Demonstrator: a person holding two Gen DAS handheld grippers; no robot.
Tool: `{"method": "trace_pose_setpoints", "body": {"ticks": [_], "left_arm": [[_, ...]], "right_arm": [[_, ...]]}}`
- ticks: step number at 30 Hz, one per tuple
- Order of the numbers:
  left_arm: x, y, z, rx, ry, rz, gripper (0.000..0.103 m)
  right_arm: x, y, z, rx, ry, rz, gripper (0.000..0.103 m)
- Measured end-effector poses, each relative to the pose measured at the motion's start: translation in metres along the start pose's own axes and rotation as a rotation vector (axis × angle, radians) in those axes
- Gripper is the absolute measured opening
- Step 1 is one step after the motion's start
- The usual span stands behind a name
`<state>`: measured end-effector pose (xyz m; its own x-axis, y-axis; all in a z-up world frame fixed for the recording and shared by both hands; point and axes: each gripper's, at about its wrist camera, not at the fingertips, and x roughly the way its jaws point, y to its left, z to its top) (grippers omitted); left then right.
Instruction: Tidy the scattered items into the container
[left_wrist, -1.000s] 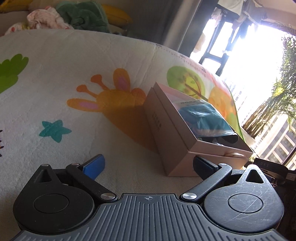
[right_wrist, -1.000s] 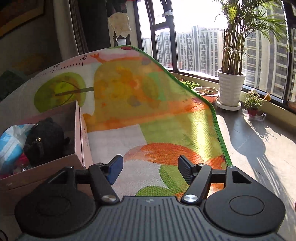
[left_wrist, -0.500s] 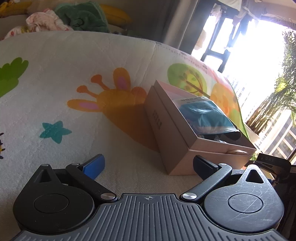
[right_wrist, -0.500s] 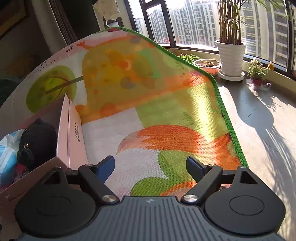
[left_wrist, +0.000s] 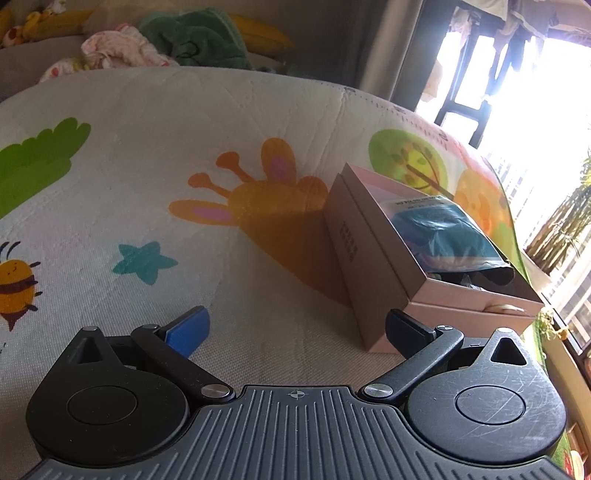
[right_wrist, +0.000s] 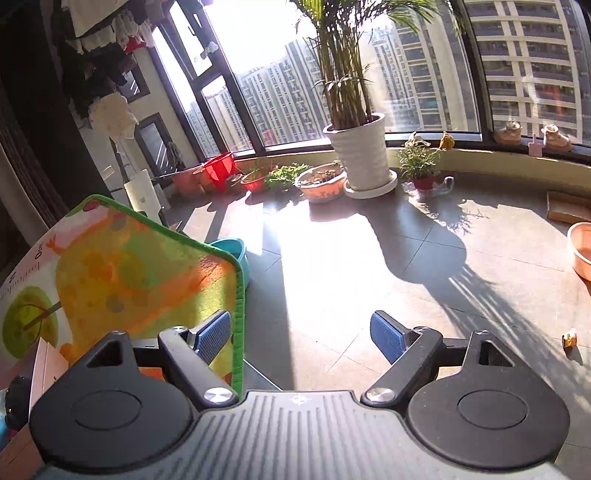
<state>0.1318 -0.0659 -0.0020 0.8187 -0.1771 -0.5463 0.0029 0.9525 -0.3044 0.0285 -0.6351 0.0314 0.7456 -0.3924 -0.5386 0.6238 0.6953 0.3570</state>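
A pinkish cardboard box (left_wrist: 373, 266) stands open on the printed play mat (left_wrist: 155, 177), to the right of centre in the left wrist view. It holds a blue plastic-wrapped pack (left_wrist: 443, 232) and dark items under it. My left gripper (left_wrist: 297, 326) is open and empty, just short of the box's near corner. My right gripper (right_wrist: 300, 334) is open and empty, over the mat's green edge (right_wrist: 240, 314) and the tiled floor. The box's corner (right_wrist: 46, 363) with a black plush toy (right_wrist: 16, 398) shows at the far left. A small gold-and-dark item (right_wrist: 569, 338) lies on the floor at the right.
A tall palm in a white pot (right_wrist: 360, 155) and several smaller pots line the window. A teal basin (right_wrist: 234, 251) sits past the mat's corner, a pink basin (right_wrist: 581, 251) at the right edge. Piled clothes (left_wrist: 122, 51) lie behind the mat.
The right gripper has swung right, away from the box and mat, and now faces the sunlit floor; its jaws widened. The left gripper has stayed put, and its view has tilted slightly.
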Motion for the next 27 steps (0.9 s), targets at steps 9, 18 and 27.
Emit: {"method": "trace_pose_setpoints", "body": {"ticks": [9,18,27], "left_arm": [[0.005,-0.014,-0.001,0.076,0.031,0.083,0.103],[0.020,-0.039,-0.002,0.212,0.095,0.245,0.103],[0.019,-0.037,-0.002,0.153,0.069,0.337,0.103]], "right_arm": [[-0.008,-0.323,0.066,0.405,-0.198,-0.567,0.085],[0.083,-0.508,0.017,0.487,0.154,-0.654,0.085],[0.254,-0.545,-0.048,0.146,0.393,-0.692,0.067]]}}
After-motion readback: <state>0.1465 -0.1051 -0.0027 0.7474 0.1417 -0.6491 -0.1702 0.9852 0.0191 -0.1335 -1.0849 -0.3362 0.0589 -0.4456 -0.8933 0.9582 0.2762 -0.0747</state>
